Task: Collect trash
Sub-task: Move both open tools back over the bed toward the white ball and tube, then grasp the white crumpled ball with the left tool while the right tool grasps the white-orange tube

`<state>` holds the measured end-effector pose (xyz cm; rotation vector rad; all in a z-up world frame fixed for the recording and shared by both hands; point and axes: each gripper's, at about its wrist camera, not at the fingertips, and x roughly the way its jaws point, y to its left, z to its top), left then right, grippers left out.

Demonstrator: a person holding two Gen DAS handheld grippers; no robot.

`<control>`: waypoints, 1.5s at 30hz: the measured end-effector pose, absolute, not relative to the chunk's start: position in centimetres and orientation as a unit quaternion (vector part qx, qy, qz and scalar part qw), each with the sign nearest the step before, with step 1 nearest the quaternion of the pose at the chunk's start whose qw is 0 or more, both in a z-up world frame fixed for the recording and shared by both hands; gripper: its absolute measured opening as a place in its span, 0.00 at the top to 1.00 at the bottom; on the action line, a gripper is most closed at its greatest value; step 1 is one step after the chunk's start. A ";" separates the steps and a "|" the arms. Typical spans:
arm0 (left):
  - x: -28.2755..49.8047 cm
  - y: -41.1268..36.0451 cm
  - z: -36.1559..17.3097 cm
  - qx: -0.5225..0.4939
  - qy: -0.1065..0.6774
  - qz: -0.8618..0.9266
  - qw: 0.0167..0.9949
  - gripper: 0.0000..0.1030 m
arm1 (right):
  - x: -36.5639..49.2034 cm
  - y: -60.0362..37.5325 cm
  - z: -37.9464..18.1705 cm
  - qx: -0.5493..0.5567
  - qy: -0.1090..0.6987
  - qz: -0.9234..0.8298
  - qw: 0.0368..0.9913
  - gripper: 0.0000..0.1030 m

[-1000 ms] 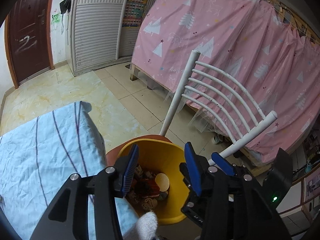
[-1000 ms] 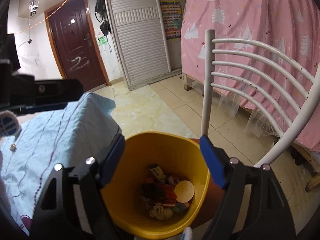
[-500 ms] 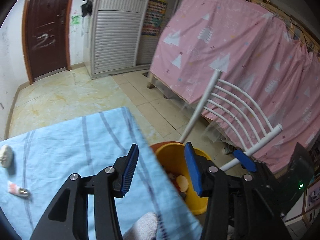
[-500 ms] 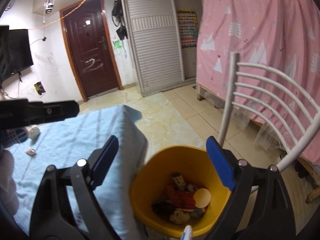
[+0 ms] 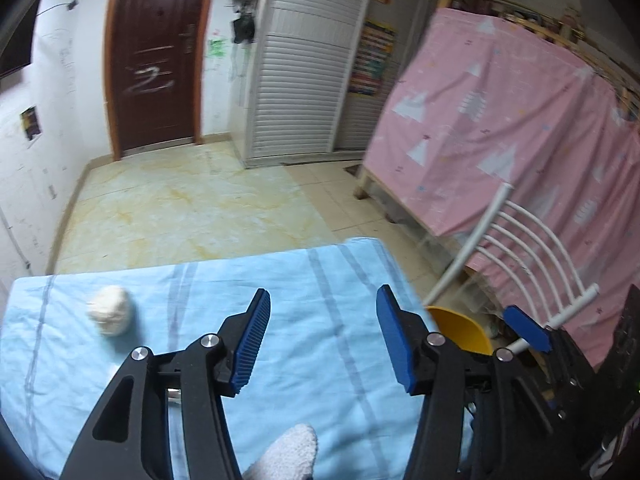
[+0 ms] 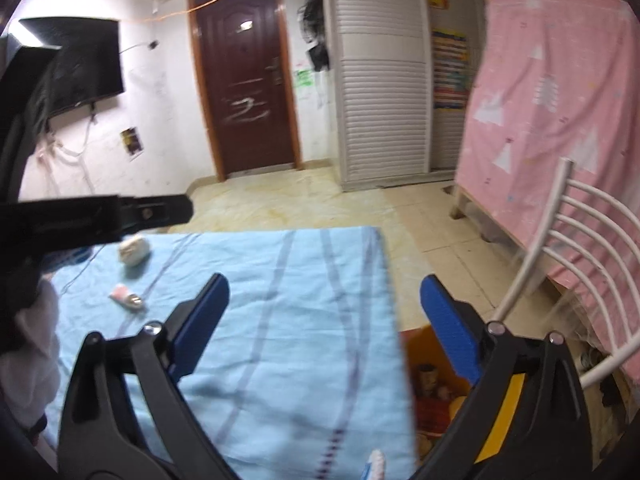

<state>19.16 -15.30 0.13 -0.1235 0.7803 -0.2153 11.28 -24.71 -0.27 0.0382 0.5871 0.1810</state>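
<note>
Both the left claw (image 5: 322,334) and right claw (image 6: 324,322) gape empty above the tabletop (image 6: 280,280); right of it, the yellow bin (image 6: 434,364) holds mixed scraps (image 6: 434,394).

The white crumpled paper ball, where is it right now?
The white paper ball lies on the blue cloth, far left in the left wrist view. In the right wrist view it sits just beyond a small pink wrapper.

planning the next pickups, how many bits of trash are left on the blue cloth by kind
white crumpled wad: 1
small pink wrapper: 1
total: 2
Both lie on the blue cloth; neither gripper holds anything.
</note>
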 end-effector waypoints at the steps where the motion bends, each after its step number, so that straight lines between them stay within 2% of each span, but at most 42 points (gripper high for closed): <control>1: 19.4 -14.4 0.0 -0.058 0.384 -0.092 0.917 0.55 | 11.5 -23.8 -0.3 0.016 0.294 0.100 0.951 0.10; 15: 23.5 -2.9 -3.4 -0.091 0.437 0.022 0.894 0.55 | 12.9 -14.3 -1.2 -0.024 0.326 0.192 0.925 0.10; 25: 25.9 0.1 -5.6 -0.081 0.476 0.066 0.873 0.33 | 13.9 -11.4 -2.2 -0.043 0.351 0.230 0.907 0.10; 32: 27.3 0.9 -7.2 -0.079 0.499 0.075 0.860 0.32 | 14.8 -9.4 -3.5 -0.058 0.376 0.256 0.889 0.09; 35: 27.4 0.7 -7.7 -0.078 0.504 0.070 0.857 0.37 | 15.0 -8.4 -4.0 -0.069 0.385 0.270 0.879 0.09; 37: 27.4 0.8 -8.2 -0.081 0.511 0.067 0.853 0.53 | 15.2 -7.9 -4.2 -0.076 0.390 0.277 0.875 0.09; 38: 27.3 1.0 -8.5 -0.083 0.511 0.068 0.853 0.56 | 15.3 -7.6 -4.3 -0.081 0.392 0.281 0.872 0.09; 45: 26.4 2.2 -8.5 -0.086 0.504 0.065 0.857 0.57 | 16.3 -6.5 -5.0 -0.092 0.407 0.299 0.858 0.09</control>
